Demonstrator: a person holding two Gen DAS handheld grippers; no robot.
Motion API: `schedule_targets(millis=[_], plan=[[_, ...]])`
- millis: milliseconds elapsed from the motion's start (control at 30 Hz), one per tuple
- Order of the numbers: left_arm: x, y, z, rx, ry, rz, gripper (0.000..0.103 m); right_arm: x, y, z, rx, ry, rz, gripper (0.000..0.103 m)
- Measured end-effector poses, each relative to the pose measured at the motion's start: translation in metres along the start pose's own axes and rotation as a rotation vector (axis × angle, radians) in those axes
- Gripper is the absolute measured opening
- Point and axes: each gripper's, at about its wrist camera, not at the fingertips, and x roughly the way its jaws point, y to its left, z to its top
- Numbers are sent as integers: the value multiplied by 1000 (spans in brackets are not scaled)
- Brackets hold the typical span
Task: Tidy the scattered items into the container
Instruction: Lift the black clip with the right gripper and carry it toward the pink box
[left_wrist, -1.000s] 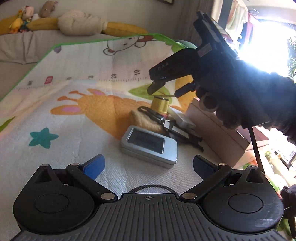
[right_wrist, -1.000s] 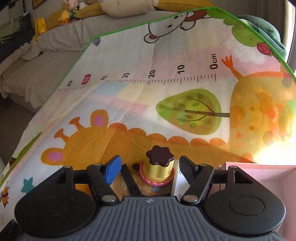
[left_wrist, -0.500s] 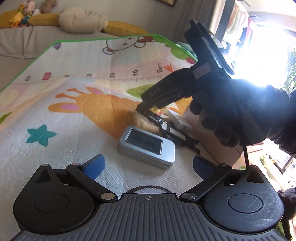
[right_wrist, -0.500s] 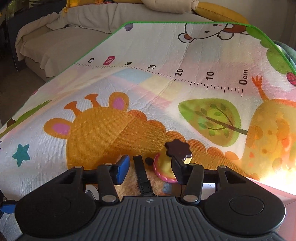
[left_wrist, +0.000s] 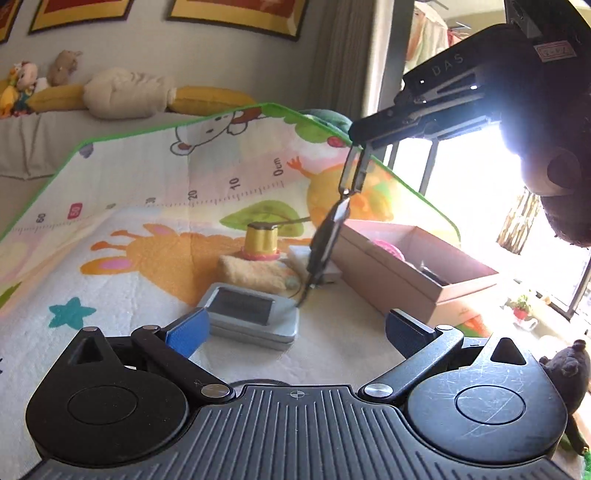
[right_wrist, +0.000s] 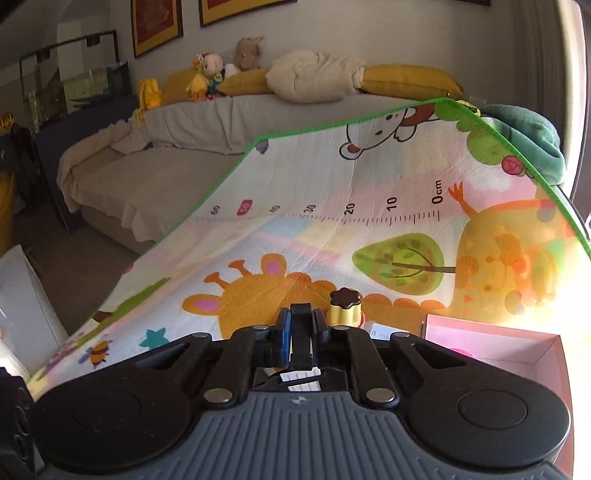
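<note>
Dangling a black clip (left_wrist: 327, 236) above the mat (left_wrist: 147, 221), the right gripper (left_wrist: 356, 138) has its jaws clamped; the left gripper (left_wrist: 295, 328) gapes empty.

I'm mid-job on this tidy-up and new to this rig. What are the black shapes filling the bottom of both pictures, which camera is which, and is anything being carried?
Each picture comes from a camera on a hand-held gripper that a person carries, looking along its two fingers; the black shapes are its body. In the left view, the left hand-held gripper is open and empty over a silver tin. Behind lie a fuzzy tan pad and a gold toy on the play mat, with the pink box alongside. The right hand-held gripper is shut on a dangling black strap with a metal clip, lifted above the mat. The right view shows its fingers pressed on the strap.
</note>
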Motion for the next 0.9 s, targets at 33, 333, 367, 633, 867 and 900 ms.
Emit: schedule_targets(millis=[33,333,367,633,867,900], plan=[[-6,-11,0,18,3,-14,103,-14,2,-2,-5,-27,-3,11],[-47,-71,-2,188,8,49,103,-106,13,-27,28,-139,101,11],[-53,-73,-4,182,8,46,103,-115,12,-35,42,-153,120,11],[-69,-91,-39,199,115,14,103,-110,20,-130,28,-51,96,11],[-69,-91,-37,174,111,38,103,-126,19,-126,86,-119,175,10],[-67,-92,-37,174,117,41,103,-116,20,-130,86,-78,157,11]])
